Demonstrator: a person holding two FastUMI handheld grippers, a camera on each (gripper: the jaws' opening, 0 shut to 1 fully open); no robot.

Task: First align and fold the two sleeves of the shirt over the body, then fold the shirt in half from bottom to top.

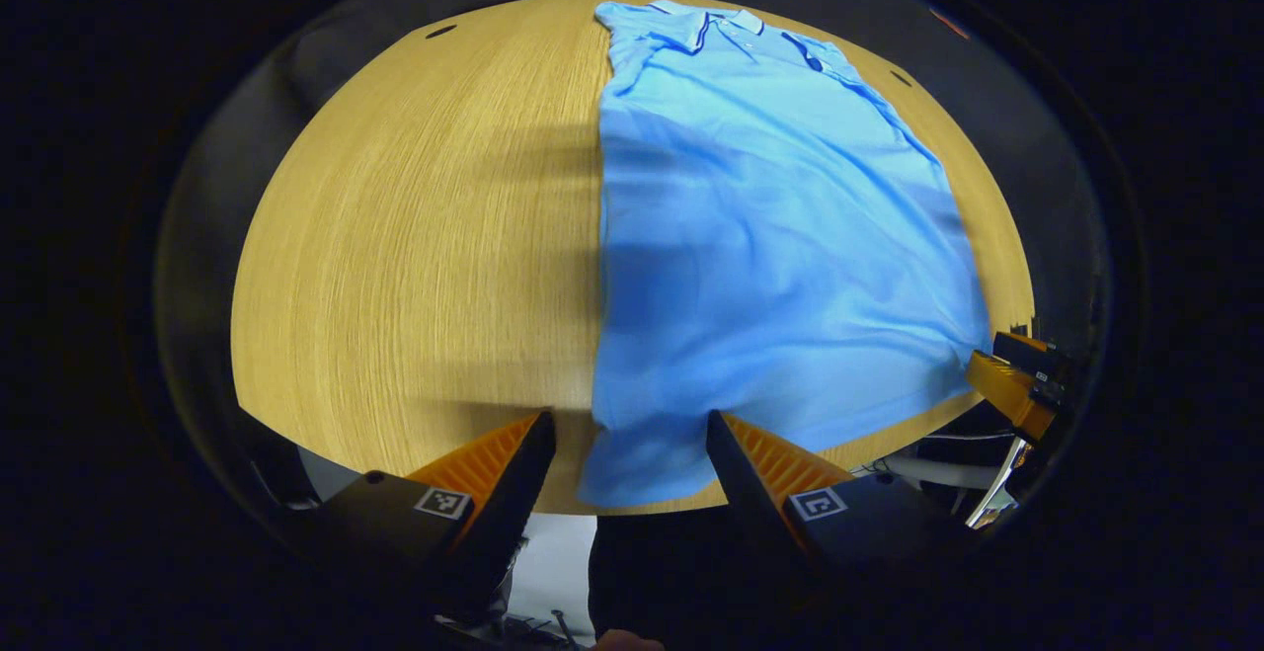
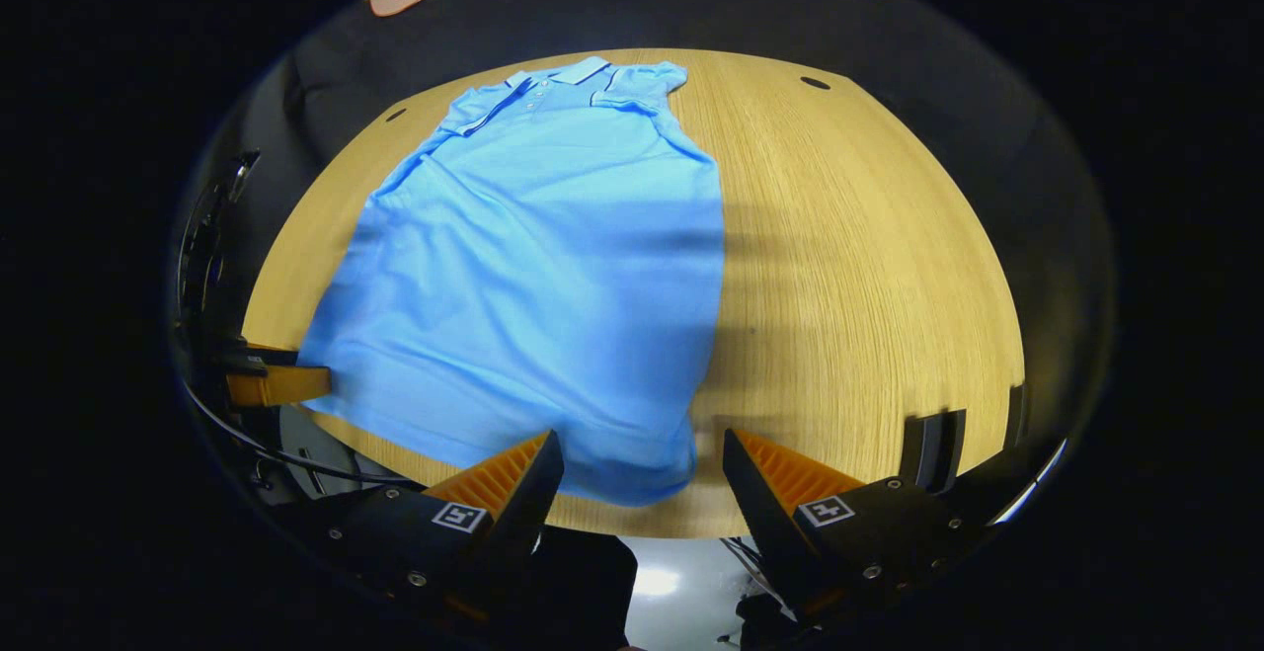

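Lying flat on the wooden bench [image 1: 415,236], the light blue polo shirt [image 1: 780,236] has its collar at the far side and its hem at the near edge, with both sleeves seemingly already folded over the body. The left tongs [image 1: 630,458] stand wide open just above the hem's left corner, which droops a little over the bench's near edge; nothing is held between them. The right tongs [image 2: 642,478] are likewise spread wide and empty, poised over the hem's right corner. In the left gripper view the right tongs show at the far right, beside the hem.

What remains, I judge, is the bottom-to-top fold. The risks: pinching only the top layer so the back of the shirt stays behind, uneven grips skewing the fold, or a lift dragging the tucked sleeves loose.
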